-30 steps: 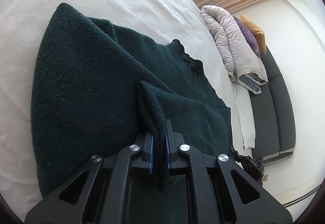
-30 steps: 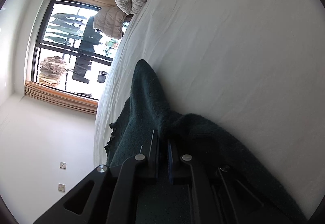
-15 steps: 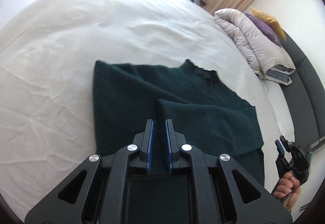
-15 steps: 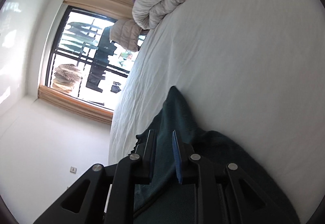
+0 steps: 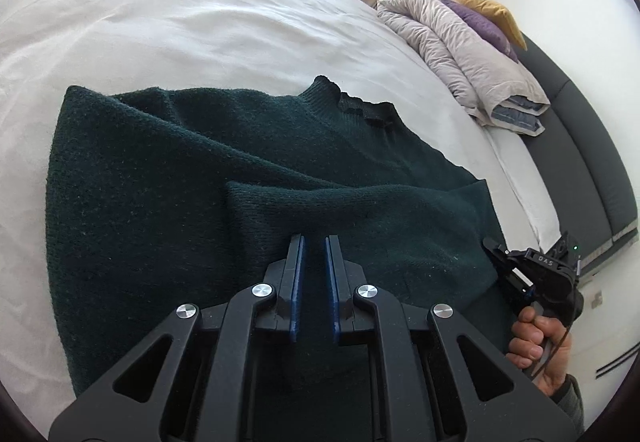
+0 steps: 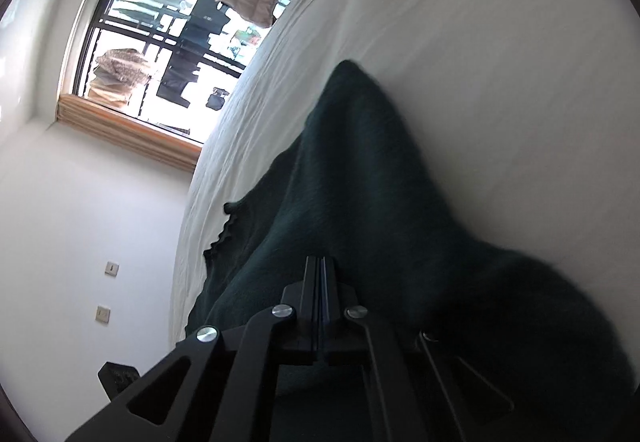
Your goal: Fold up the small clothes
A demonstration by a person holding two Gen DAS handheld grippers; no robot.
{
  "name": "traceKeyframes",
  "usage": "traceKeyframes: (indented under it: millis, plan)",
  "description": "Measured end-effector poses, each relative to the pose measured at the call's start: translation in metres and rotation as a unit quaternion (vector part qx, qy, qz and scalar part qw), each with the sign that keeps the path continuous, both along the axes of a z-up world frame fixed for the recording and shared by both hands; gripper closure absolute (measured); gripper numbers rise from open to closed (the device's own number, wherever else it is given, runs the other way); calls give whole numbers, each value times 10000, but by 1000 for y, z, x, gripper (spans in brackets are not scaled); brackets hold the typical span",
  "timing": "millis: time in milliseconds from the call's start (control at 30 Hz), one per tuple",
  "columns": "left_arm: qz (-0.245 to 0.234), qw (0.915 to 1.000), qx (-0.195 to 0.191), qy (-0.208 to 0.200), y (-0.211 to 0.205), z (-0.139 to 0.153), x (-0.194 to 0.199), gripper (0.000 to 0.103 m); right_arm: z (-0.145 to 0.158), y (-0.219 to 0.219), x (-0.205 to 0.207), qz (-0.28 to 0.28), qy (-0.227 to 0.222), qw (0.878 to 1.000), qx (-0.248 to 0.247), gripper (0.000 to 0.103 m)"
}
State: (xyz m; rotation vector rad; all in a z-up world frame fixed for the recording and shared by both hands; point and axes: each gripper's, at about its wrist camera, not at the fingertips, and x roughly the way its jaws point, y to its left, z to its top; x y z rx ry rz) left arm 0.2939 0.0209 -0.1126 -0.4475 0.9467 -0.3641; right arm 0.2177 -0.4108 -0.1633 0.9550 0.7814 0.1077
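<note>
1. Nearest the left wrist camera, the left gripper stands with its blue-padded fingers parted by a narrow gap, nothing between them, poised just above the dark green sweater.
2. Close to the right wrist camera, the right gripper has its fingers pressed together, pads meeting with no visible gap; whether any knit is pinched between them cannot be told. Sweater cloth lies all around and beyond its tips.
3. Beyond the left tool, a sleeve lies folded across the sweater's body, and the ribbed collar sits at the far edge.
4. At the right of the left view, the person's right hand grips the black handle of the other tool, beside the sweater's edge.
5. Under the garment spreads a white bed sheet, lightly creased.
6. Farther off, a rolled pale duvet rests at the bed's edge with purple and yellow cushions behind it, beside a dark grey headboard.
7. Farthest, a window with tan curtains shows clothes hanging outside, and white walls carry two small switches.
</note>
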Motion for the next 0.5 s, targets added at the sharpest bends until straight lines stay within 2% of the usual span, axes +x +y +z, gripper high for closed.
traceKeyframes:
  millis: [100, 200, 267, 300, 367, 400, 500]
  plan:
    - [34, 10000, -11, -61, -1, -6, 1, 92, 12, -10, -10, -208, 46, 9997, -95, 102]
    - [19, 9996, 105, -271, -4, -10, -5, 93, 41, 3, -1, 14, -288, 9992, -283, 84]
    - [26, 9996, 1, -292, -2, -14, -6, 93, 53, 19, 12, 302, -488, 9979, -295, 63]
    - [21, 9996, -57, -280, -1, -15, -5, 93, 56, 28, 19, 432, -569, 9970, -302, 61]
    - [5, 9995, -90, -289, 0, -17, -3, 93, 53, 40, 37, 629, -631, 9956, -275, 51]
    - [-7, 9995, -65, -320, -1, -17, -2, 93, 46, 41, 46, 630, -519, 9963, -283, 49]
    - [-17, 9993, -37, -361, -2, -17, -2, 93, 19, 26, 66, 381, -127, 9992, -83, 51]
